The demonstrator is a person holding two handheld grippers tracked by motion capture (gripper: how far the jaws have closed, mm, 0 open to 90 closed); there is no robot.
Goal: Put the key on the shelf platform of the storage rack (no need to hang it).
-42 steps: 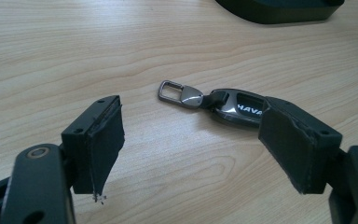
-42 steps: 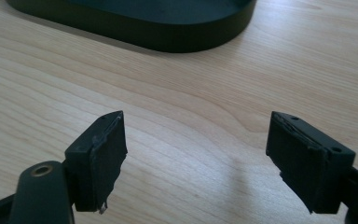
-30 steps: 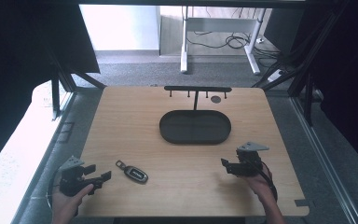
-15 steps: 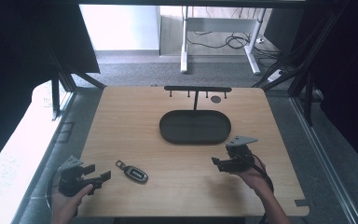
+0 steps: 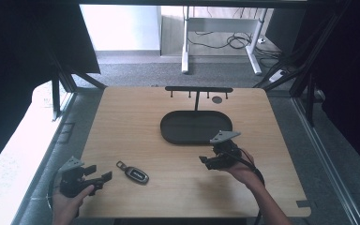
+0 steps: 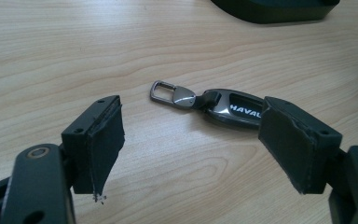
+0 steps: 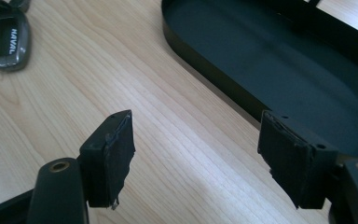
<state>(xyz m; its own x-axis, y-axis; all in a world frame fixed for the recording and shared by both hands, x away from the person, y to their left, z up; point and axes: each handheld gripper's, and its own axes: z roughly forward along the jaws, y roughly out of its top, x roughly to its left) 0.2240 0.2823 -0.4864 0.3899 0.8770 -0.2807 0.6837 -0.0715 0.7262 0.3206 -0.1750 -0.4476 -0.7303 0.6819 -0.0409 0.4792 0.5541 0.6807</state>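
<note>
A dark car key fob (image 5: pixel 136 174) with a metal clip lies on the wooden table (image 5: pixel 131 122) near the front left. My left gripper (image 5: pixel 99 174) sits open just left of it; in the left gripper view the key fob (image 6: pixel 233 106) lies ahead between the jaws, partly behind the right jaw. My right gripper (image 5: pixel 205 161) is open, low over the table just in front of the black oval tray (image 5: pixel 196 127). The right gripper view shows the tray (image 7: pixel 279 60) ahead and to the right and the key fob (image 7: pixel 9 37) at the top left.
A black hook rack (image 5: pixel 198 89) on a post stands behind the tray, with a small dark disc (image 5: pixel 217 99) beside it. Beyond the table are a carpeted floor, desk legs and cables. Dark frame struts flank both sides.
My right gripper has moved left and forward toward the table's middle, ending in front of the tray. The left gripper and the key fob have stayed put.
</note>
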